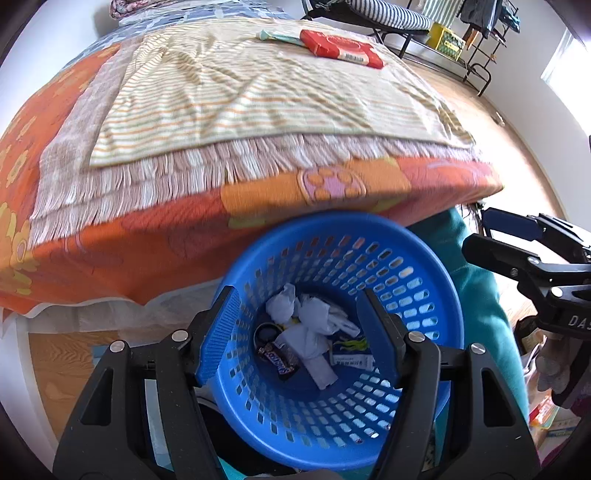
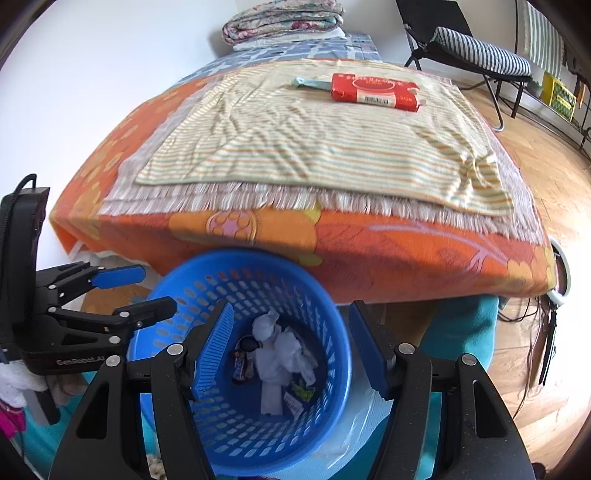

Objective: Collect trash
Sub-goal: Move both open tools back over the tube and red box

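A blue perforated basket (image 1: 417, 258) (image 2: 325, 295) stands below the bed's front edge. It holds crumpled white tissues (image 1: 314, 317) (image 2: 280, 350), a candy bar wrapper (image 1: 279, 360) (image 2: 239, 365) and other small wrappers. My left gripper (image 1: 299, 339) is open and empty over the basket; it also shows in the right wrist view (image 2: 129, 291). My right gripper (image 2: 291, 350) is open and empty over the basket; it also shows in the left wrist view (image 1: 491, 236). On the bed's striped towel (image 1: 236, 99) (image 2: 325, 144) lie a red packet (image 1: 341, 48) (image 2: 375, 91) and a light blue wrapper (image 1: 280, 36) (image 2: 310, 83).
The orange flowered bed (image 1: 110, 254) (image 2: 406, 254) fills the middle. Folded blankets (image 2: 284, 18) sit at its far end. A striped folding chair (image 2: 476, 48) and a rack (image 1: 480, 44) stand on the wooden floor (image 2: 554, 177) to the right. Teal cloth (image 1: 476, 295) hangs beside the basket.
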A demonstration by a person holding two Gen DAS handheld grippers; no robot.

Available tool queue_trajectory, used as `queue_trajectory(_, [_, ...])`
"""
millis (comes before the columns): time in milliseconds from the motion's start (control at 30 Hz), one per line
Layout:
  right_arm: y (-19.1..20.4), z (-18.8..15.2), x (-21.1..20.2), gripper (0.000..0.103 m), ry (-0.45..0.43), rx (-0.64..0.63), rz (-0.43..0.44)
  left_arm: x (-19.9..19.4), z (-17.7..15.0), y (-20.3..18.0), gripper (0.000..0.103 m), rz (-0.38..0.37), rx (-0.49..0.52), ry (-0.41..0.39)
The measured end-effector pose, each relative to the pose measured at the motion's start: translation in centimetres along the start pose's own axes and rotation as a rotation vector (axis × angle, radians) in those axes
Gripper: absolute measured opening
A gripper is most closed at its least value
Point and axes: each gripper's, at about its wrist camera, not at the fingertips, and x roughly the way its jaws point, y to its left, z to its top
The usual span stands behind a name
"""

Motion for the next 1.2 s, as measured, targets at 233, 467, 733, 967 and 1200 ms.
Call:
queue_trajectory(233, [-2.0,2.7,-0.1,0.064,-0.058,0.005,0.0,-0.5,3.8,0.2,0.068,-0.007,0.022,-0.042])
queue_trajectory(467, [-4.7,6.8,-0.7,0.064,-0.159,-0.011,0.009,-0.5,9.0,0.4,0.068,-0.025,0.065,-0.093])
queue_trajectory(733, [-7.8,13.2,0.5,0.064,-0.171,-0.045,0.002,0.9,15.9,0.6,0.068,-0.05,0.118,-0.138])
queue_trajectory(967, [-11.1,19.2,3.3,0.064,-0.117,-0.005,0.074,2.9,22.6,1.1,0.068,-0.103,0.13,-0.161])
queue_trajectory(1200, [-14.5,25.3,6.9,0.064,-0.114,0.046,0.107,6.3,29.0,2.4,0.068,-0.119,0.117,-0.172])
